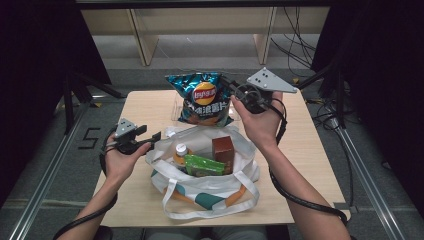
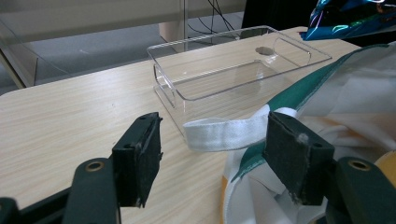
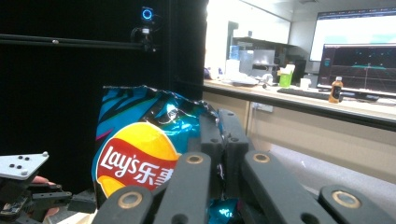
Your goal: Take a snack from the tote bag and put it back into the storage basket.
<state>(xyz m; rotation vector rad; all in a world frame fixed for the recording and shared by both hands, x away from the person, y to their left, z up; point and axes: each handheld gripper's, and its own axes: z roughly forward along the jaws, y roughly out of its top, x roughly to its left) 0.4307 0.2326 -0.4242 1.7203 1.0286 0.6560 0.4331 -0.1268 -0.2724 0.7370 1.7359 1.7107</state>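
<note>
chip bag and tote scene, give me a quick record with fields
held item: chip bag, lifted above the table
right gripper: shut on the bag's edge
left gripper: open, at the tote bag rim
tote contents: brown box, green packet, bottle
also on table: clear plastic tray, empty, behind the tote

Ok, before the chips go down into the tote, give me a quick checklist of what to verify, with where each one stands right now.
1. Right gripper shut on the chip bag: ok, jaws pinch its edge.
2. Chip bag lifted off the table: ok.
3. Left gripper open at the tote bag rim: ok, pads not pressing the white strap.
4. Tote mouth open: ok.
5. Room inside beside the bottle, green pack and brown box: cannot tell.
6. Clear tray out of the path: ok, behind the tote.
</note>
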